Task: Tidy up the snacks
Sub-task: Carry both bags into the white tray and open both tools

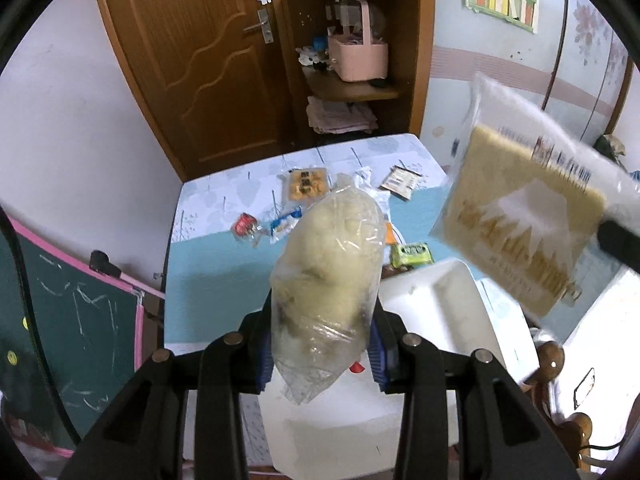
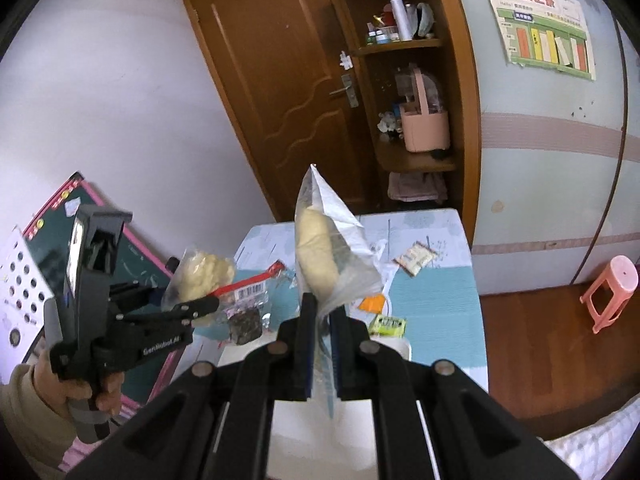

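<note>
My left gripper point(image 1: 320, 342) is shut on a clear bag of pale yellow puffs point(image 1: 332, 248), held up above the table. The right wrist view shows that same gripper point(image 2: 188, 298) at the left, in a person's hand, with the bag of puffs point(image 2: 204, 272) in it. My right gripper point(image 2: 322, 308) is shut on the lower edge of a flat clear packet of pale bread point(image 2: 316, 248), seen edge-on. From the left wrist view this packet point(image 1: 516, 224) shows a white mountain print, blurred, with a black finger point(image 1: 618, 242) at its right edge. A white bin point(image 1: 440, 308) lies below both.
Loose snack packets lie on the light blue table point(image 1: 208, 280): an orange one point(image 1: 306, 184), a red one point(image 1: 244, 226), a green one point(image 1: 412, 254), a dark one point(image 1: 400, 182). A pink-framed chalkboard point(image 1: 80, 340) stands left. A wooden door, shelves and a pink stool point(image 2: 610, 292) lie beyond.
</note>
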`<state>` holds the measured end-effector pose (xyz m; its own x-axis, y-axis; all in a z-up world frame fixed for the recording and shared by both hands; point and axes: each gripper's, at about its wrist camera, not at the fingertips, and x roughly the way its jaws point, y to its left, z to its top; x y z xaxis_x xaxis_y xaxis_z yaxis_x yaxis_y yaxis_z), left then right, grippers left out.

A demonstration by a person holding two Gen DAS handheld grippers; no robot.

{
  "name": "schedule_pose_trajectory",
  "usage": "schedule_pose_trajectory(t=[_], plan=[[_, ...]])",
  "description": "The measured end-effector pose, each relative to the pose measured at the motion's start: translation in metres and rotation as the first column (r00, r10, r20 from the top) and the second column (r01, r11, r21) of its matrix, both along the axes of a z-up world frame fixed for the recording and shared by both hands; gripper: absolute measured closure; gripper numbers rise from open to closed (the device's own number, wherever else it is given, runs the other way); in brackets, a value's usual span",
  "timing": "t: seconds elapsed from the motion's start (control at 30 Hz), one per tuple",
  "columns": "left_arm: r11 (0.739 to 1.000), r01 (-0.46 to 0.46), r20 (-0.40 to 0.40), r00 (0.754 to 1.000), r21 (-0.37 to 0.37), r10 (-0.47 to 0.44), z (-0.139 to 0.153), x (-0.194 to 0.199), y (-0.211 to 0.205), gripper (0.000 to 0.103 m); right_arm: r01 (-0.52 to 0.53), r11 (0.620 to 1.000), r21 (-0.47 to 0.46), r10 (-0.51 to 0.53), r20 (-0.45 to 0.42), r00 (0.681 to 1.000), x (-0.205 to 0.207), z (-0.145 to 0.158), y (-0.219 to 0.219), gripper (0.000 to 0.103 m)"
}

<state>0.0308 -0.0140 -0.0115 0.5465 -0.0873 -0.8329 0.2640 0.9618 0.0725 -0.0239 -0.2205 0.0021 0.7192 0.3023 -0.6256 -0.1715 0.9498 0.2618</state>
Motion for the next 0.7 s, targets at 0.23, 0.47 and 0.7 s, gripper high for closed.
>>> schedule_pose_trajectory(t=[0.23,0.47,0.7], plan=[[1.0,-0.005,-0.06,0.998,0.024,0.006,-0.036,-0.031,-0.001,0.067,-0.056,0.998,-0.026,0.052,-0.122,0.991,-0.02,-0.042,0.016,0.097],[0.997,-0.009,-0.119,0.993,0.076,0.018,-0.077,-0.045,-0.004,0.067,-0.085,0.993,-0.082,0.064,-0.227,0.972,-0.023,-0.075,0.029,0.096],[0.996,-0.024,-0.188,0.981,0.085,0.04,-0.112,-0.046,-0.003,0.067,-0.111,0.986,-0.124,0.067,-0.315,0.947,-0.022,-0.108,0.043,0.096]])
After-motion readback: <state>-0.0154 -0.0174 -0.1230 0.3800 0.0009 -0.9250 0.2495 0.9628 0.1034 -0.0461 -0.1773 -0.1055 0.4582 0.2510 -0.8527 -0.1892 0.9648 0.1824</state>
